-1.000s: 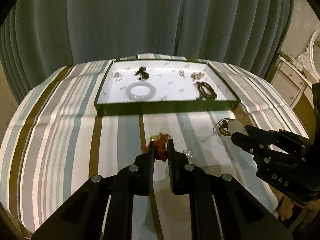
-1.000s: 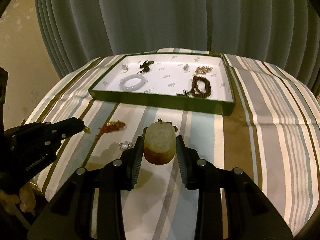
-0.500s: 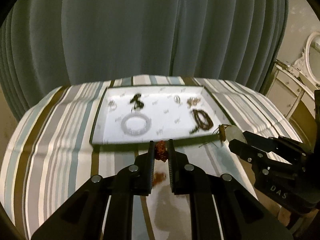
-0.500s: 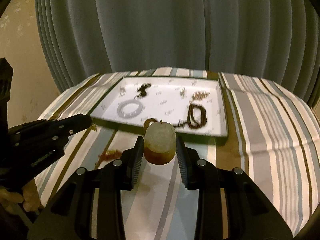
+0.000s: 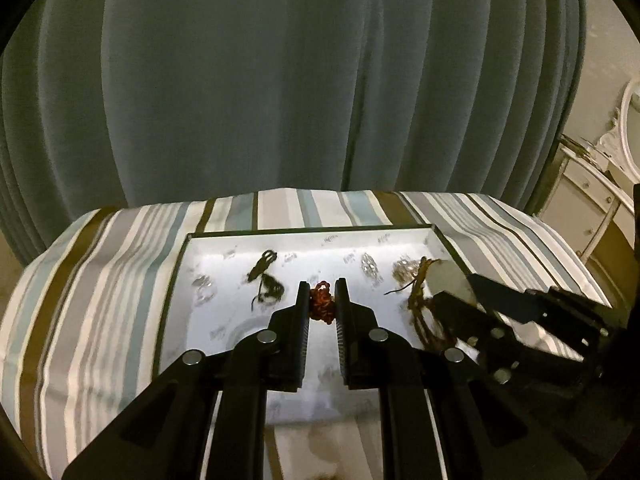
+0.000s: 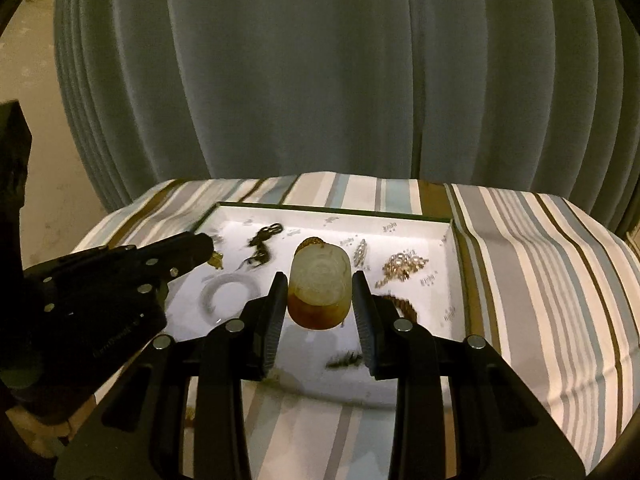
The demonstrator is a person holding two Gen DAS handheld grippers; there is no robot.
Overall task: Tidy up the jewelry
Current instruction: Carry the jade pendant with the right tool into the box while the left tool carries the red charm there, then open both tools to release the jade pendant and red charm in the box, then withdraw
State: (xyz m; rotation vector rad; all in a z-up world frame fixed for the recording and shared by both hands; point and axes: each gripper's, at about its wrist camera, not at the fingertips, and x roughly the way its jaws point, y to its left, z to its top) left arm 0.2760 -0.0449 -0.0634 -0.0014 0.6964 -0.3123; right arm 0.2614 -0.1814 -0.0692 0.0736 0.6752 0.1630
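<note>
A shallow white tray (image 5: 182,264) (image 6: 454,264) with a dark rim lies on the striped cloth. My left gripper (image 5: 322,300) is shut on a small red beaded piece (image 5: 321,307), held over the tray's middle. In the right wrist view my right gripper (image 6: 320,292) is shut on a pale carved stone pendant (image 6: 320,280) with an amber base and a brown cord, also above the tray. The same pendant (image 5: 446,276) and right gripper (image 5: 468,286) appear at the right of the left wrist view. A white bangle (image 6: 229,292) lies in the tray, partly hidden.
In the tray lie a black cord piece (image 5: 266,286), a small silver piece (image 5: 370,266), a gold chain cluster (image 6: 402,266) and a brown beaded bracelet (image 6: 404,306). A grey curtain (image 5: 320,80) hangs behind the table. White furniture (image 5: 592,192) stands at the right.
Both grippers have moved forward and slightly up from the bare cloth to above the tray, each still carrying its piece. The tray now fills the near view.
</note>
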